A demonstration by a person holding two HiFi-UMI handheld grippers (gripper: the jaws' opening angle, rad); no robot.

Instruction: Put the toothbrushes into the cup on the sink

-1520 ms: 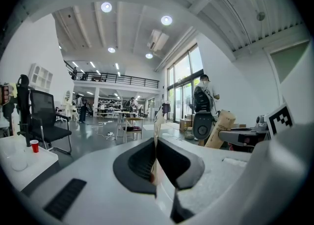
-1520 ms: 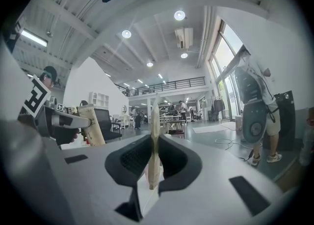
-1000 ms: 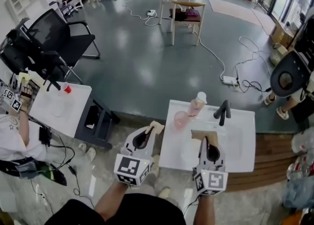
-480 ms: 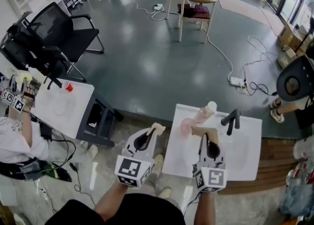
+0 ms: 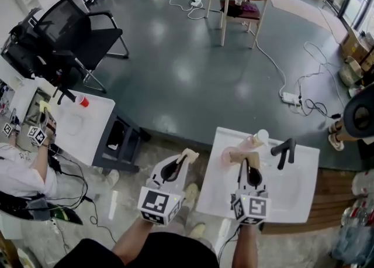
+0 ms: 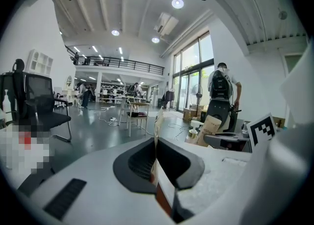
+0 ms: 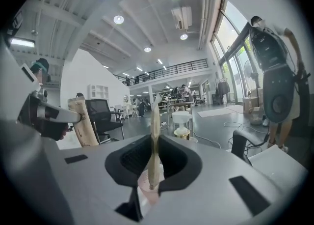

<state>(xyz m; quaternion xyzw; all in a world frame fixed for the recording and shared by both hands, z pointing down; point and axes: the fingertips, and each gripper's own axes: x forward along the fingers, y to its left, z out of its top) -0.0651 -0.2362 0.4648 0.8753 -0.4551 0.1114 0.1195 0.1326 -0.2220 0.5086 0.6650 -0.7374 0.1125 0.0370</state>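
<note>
While the cup point(image 5: 228, 156) stands on the sink point(image 5: 304, 199), contents unclear, the right gripper point(image 5: 249, 161), jaws clamped on the right toothbrush point(image 7: 154, 140), is just beside it, nearer than a second ago, and the left gripper point(image 5: 182, 160), jaws pinched shut on the left toothbrush point(image 6: 158, 130), hangs off the sink's left edge.

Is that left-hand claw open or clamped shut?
Shut: the left gripper has its jaws pressed on a thin packaged toothbrush standing up between them.
</note>
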